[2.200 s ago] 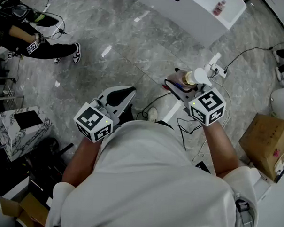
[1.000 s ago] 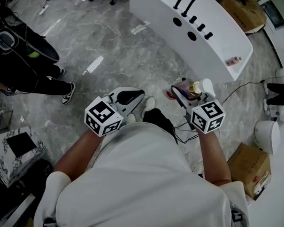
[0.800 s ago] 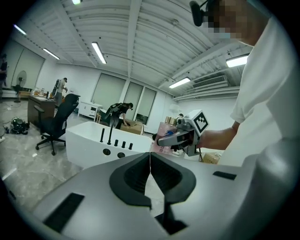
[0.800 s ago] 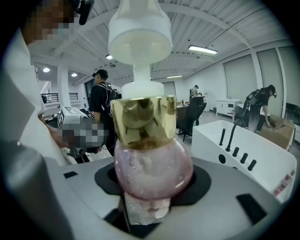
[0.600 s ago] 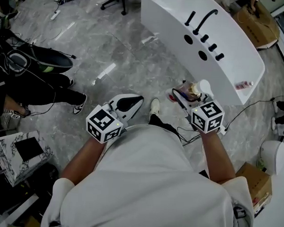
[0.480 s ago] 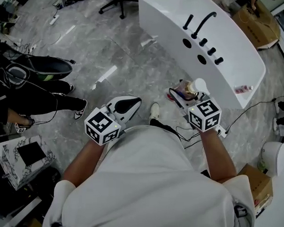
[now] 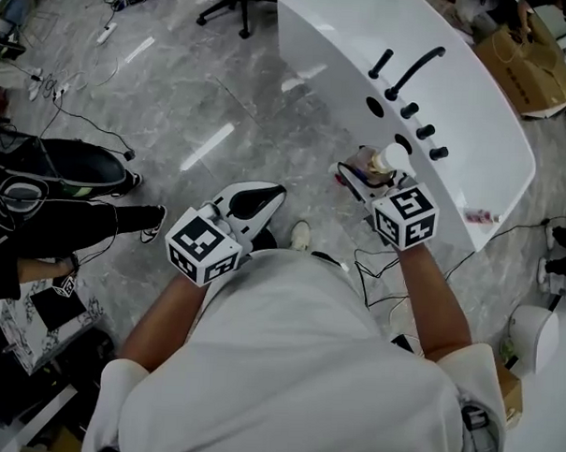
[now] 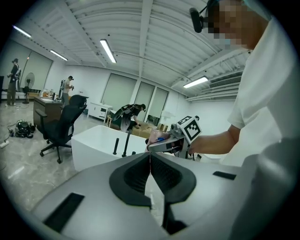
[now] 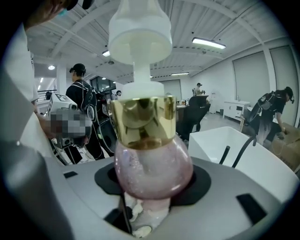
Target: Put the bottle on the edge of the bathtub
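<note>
A round pink bottle (image 9: pixel 152 171) with a gold collar and a white pump head (image 7: pixel 392 158) sits between the jaws of my right gripper (image 9: pixel 154 187), which is shut on its body. In the head view my right gripper (image 7: pixel 357 173) holds it upright just short of the near side of the white bathtub (image 7: pixel 474 135). The bathtub (image 9: pixel 234 150) also shows low at the right in the right gripper view. My left gripper (image 7: pixel 264 197) hangs over the floor to the left with its jaws shut and nothing in them; its pads (image 8: pixel 161 173) meet in the left gripper view.
A black faucet (image 7: pixel 411 71) and knobs stand on the tub's rim, and a small pink bottle (image 7: pixel 478 216) lies on its near end. Cables (image 7: pixel 375 262) trail on the marble floor. People (image 7: pixel 41 200) stand at the left. A cardboard box (image 7: pixel 528 72) sits beyond the tub.
The bathtub has come closer and now lies right beside the right gripper, which still holds the bottle. The left gripper stays shut at the left.
</note>
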Tool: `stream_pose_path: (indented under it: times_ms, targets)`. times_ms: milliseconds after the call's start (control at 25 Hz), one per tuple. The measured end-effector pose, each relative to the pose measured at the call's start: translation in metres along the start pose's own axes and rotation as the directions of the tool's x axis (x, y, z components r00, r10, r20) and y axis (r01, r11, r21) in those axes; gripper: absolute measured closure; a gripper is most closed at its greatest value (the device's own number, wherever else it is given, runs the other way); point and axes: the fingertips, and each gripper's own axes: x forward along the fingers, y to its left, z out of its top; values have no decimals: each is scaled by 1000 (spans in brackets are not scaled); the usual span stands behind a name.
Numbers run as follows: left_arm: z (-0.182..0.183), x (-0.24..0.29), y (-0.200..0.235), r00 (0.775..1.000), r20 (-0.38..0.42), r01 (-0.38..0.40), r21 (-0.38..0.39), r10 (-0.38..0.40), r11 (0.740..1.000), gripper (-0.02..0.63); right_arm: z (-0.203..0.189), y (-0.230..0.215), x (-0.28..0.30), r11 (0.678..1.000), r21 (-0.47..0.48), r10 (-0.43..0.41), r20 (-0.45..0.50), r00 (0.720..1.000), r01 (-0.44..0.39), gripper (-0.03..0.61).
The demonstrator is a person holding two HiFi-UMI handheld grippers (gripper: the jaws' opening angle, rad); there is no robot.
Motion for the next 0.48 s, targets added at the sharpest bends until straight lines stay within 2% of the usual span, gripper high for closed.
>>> stream_pose_path:
  times_ms: [200,480]
  targets:
    - [22,12,52,1000,21,14,-6,-13,1000,595,23,-42,47,999,44,-25,4,1000,25,348]
    - [45,7,124,998,27,49,1,-49,999,595,61,-103,122,991,94,-102,17,995,100,348]
